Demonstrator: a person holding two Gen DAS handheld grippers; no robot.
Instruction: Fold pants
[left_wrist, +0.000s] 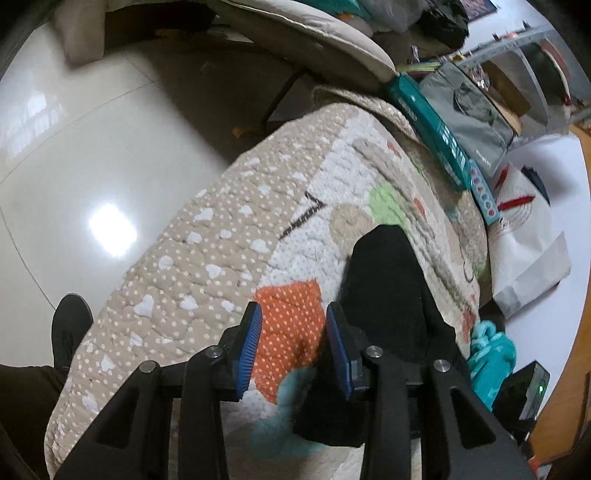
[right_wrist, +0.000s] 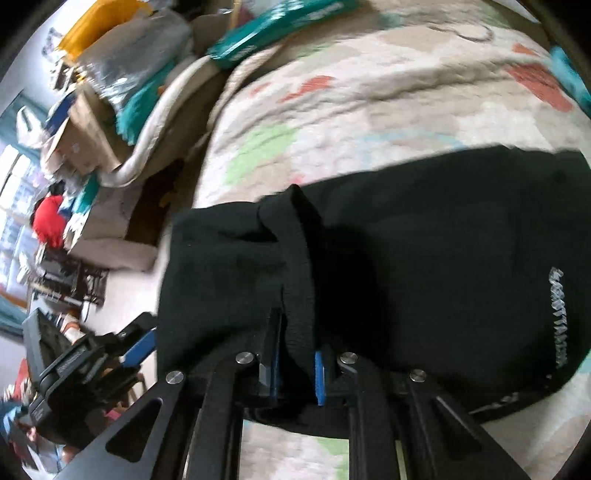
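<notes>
Black knit pants (right_wrist: 424, 266) w/ white lettering on one side are lying folded on the beige quilted patchwork blanket (left_wrist: 207, 266), toward the edge nearer the teal box (left_wrist: 432, 136). Right gripper (right_wrist: 295, 373) is clamping a ribbed hem fold of the pants, blue pads pressing fabric from both sides. Left gripper (left_wrist: 293, 349) is hovering over the blanket's orange dotted patch (left_wrist: 291, 314), just beside the pants, jaws spread apart, nothing between them. Blanket is overhanging glossy white tile floor (left_wrist: 74, 166).
</notes>
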